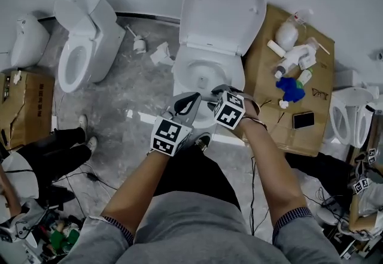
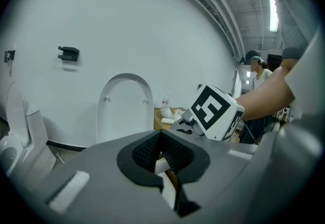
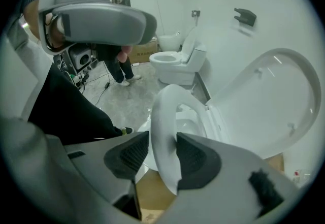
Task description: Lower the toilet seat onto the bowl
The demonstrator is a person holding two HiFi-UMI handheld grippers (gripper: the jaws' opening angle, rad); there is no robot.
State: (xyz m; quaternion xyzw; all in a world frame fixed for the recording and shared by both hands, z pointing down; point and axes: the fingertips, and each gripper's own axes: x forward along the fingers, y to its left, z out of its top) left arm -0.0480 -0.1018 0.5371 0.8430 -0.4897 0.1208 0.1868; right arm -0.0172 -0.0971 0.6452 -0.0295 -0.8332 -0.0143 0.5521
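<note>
Right gripper clamps the front rim of the toilet seat, which is tilted above the bowl. Left gripper is closed and empty. Lower slowly, following the hinge's arc.

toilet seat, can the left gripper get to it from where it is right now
Probably yes. The left gripper hangs beside the right gripper over the front of the bowl, with nothing between it and the toilet seat. The right gripper's jaws clamp the seat's front rim, so room there is tight.
</note>
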